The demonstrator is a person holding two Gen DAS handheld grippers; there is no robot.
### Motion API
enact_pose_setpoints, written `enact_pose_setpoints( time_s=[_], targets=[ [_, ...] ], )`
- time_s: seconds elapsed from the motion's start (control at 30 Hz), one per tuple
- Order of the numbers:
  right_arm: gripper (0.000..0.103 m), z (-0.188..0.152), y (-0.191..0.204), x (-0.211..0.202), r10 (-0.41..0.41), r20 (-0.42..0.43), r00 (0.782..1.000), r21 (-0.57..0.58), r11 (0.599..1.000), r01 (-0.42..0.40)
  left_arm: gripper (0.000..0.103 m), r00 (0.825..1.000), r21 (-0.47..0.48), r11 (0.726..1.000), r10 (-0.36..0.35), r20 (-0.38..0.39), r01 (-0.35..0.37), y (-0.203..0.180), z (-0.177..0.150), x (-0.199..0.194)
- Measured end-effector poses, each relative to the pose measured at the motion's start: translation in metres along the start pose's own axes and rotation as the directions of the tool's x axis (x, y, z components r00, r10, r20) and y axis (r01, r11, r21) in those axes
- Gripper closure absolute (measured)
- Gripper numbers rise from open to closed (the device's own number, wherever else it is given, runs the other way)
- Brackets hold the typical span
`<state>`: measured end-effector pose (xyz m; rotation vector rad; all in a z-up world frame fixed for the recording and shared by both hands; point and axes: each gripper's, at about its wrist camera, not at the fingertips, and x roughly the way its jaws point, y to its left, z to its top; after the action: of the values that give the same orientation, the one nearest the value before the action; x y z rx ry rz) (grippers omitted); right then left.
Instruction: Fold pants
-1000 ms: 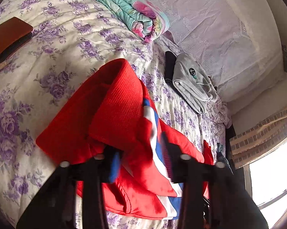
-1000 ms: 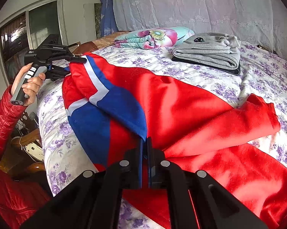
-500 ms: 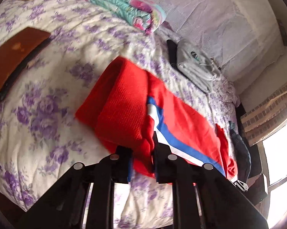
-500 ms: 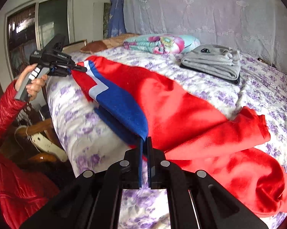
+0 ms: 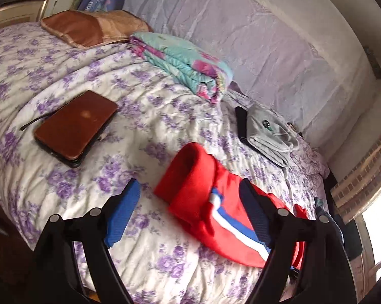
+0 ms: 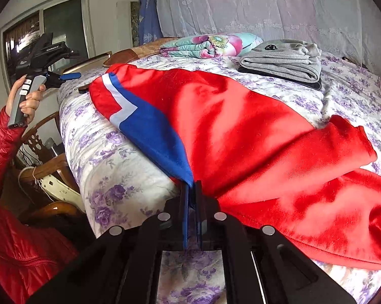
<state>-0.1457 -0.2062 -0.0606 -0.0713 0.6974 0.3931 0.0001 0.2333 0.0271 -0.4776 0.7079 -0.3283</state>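
Observation:
The red pants (image 6: 241, 126) with a blue and white stripe lie across the floral bed. In the left wrist view their red end (image 5: 203, 190) rests on the bedspread. My left gripper (image 5: 188, 197) is open and empty, just above and behind that end; it also shows in the right wrist view (image 6: 69, 76), held in a hand at the bed's far left. My right gripper (image 6: 192, 190) is shut on the blue edge of the pants at the near bed edge.
A brown laptop (image 5: 76, 126) lies on the bed (image 5: 145, 131) left of the pants. A folded grey garment (image 6: 281, 60) and a folded floral quilt (image 6: 210, 44) sit toward the wall. A wooden chair (image 6: 51, 167) stands beside the bed.
My left gripper has opened, let go of the pants' end and drawn back. The pants now lie flat on the bed. My right gripper stays shut on the blue edge.

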Motion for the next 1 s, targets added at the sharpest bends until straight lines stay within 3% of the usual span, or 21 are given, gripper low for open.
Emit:
enact_pose_setpoints(
  time_s=[0.13,0.17,0.2,0.27,0.33,0.37,0.4,0.43,0.47,0.5,0.53,0.63,0.77,0.8,0.83,0.9,1.0],
  targets=[
    [0.097,0.000,-0.005,0.000,0.025,0.006,1.000,0.038,0.999,-0.025,0.024,0.997,0.179,0.983,-0.034,-0.073,0.046,-0.055,-0.012,0.039],
    [0.097,0.000,-0.005,0.000,0.026,0.005,1.000,0.038,0.999,-0.026,0.022,0.995,0.242,0.970,-0.005,-0.105,0.031,-0.068,-0.019,0.055],
    [0.097,0.000,-0.005,0.000,0.027,0.006,1.000,0.039,0.999,-0.027,0.021,0.989,0.317,0.948,0.073,-0.125,-0.030,-0.076,-0.027,0.075],
    [0.097,0.000,-0.004,-0.001,0.032,0.005,0.999,0.039,0.999,-0.033,0.021,0.957,0.454,0.867,0.275,-0.092,-0.205,-0.074,-0.041,0.115],
    [0.090,0.002,-0.005,-0.003,0.059,-0.007,0.998,0.041,0.997,-0.059,0.020,0.939,0.531,0.790,0.343,0.029,-0.305,-0.069,-0.054,0.125],
    [0.087,0.006,-0.005,-0.004,0.067,-0.028,0.997,0.041,0.997,-0.066,0.019,0.931,0.555,0.765,0.360,0.054,-0.328,-0.073,-0.060,0.123],
    [0.076,0.011,-0.005,-0.008,0.090,-0.049,0.995,0.045,0.995,-0.088,0.018,0.927,0.567,0.748,0.366,0.082,-0.345,-0.078,-0.065,0.118],
    [0.068,0.019,-0.005,-0.014,0.129,-0.054,0.990,0.055,0.990,-0.126,0.010,0.933,0.572,0.749,0.347,0.094,-0.336,-0.082,-0.068,0.112],
    [0.057,0.029,-0.005,-0.023,0.142,-0.028,0.989,0.054,0.989,-0.141,0.008,0.947,0.567,0.765,0.304,0.100,-0.305,-0.084,-0.069,0.103],
    [0.053,0.041,-0.004,-0.033,0.134,0.012,0.991,0.037,0.990,-0.135,0.008,0.962,0.554,0.788,0.248,0.112,-0.268,-0.084,-0.068,0.093],
    [0.052,0.056,-0.004,-0.041,0.134,0.047,0.990,0.022,0.991,-0.135,0.008,0.970,0.533,0.810,0.204,0.134,-0.244,-0.084,-0.064,0.083],
    [0.052,0.103,-0.010,-0.040,0.129,0.111,0.985,0.016,0.991,-0.132,0.005,0.967,0.430,0.873,0.153,0.206,-0.229,-0.081,-0.042,0.066],
    [0.052,0.156,-0.018,0.026,0.066,0.062,0.996,0.008,0.998,-0.067,0.005,0.979,0.323,0.924,0.189,0.075,-0.203,-0.045,-0.024,0.101],
    [0.053,0.165,-0.021,0.048,0.057,0.037,0.998,0.018,0.998,-0.058,0.005,0.974,0.265,0.941,0.226,-0.030,-0.210,-0.028,-0.025,0.117],
    [0.054,0.172,-0.024,0.068,0.053,0.012,0.999,0.026,0.998,-0.053,0.005,0.974,0.189,0.967,0.194,-0.118,-0.169,-0.015,-0.021,0.124],
    [0.057,0.181,-0.027,0.102,0.062,-0.032,0.998,0.045,0.997,-0.060,0.005,0.995,0.120,0.990,0.087,-0.054,-0.080,-0.003,-0.019,0.107],
    [0.057,0.180,-0.024,0.133,0.115,-0.088,0.989,0.058,0.992,-0.110,0.005,0.996,0.092,0.995,0.054,-0.068,-0.048,0.003,-0.020,0.107]
  ],
)
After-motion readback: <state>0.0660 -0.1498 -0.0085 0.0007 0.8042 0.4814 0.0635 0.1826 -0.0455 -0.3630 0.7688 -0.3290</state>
